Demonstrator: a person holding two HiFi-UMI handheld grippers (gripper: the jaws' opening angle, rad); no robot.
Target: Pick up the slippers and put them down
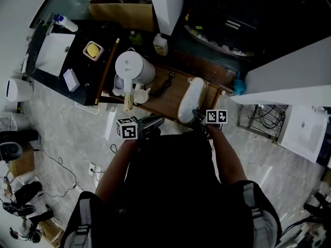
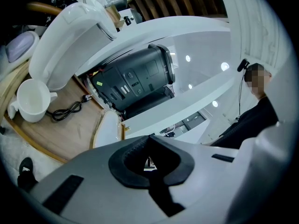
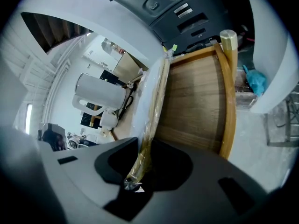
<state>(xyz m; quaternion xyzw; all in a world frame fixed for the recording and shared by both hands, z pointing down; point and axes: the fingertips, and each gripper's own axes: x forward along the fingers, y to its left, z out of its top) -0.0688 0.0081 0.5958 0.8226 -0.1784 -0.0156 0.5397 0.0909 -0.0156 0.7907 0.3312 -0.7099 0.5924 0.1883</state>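
Observation:
A pair of white slippers (image 1: 190,99) wrapped in clear plastic lies on the right part of a round wooden tray (image 1: 168,107). My right gripper (image 1: 199,117) is at the pack's near end. In the right gripper view the pack (image 3: 152,97) stands on edge and runs away from the jaws, and the right gripper (image 3: 135,178) is shut on its crinkled plastic end. My left gripper (image 1: 155,122) hovers by the tray's near edge, left of the slippers. In the left gripper view the left gripper (image 2: 149,164) is shut with nothing in it, and the slippers (image 2: 106,127) lie ahead.
A white kettle (image 1: 132,68), a white cup (image 1: 140,94) and a black cable (image 1: 163,84) share the tray's left half. A dark machine (image 2: 135,78) sits behind the tray. A black desk (image 1: 77,50) with small items stands at far left, white furniture (image 1: 289,81) at right.

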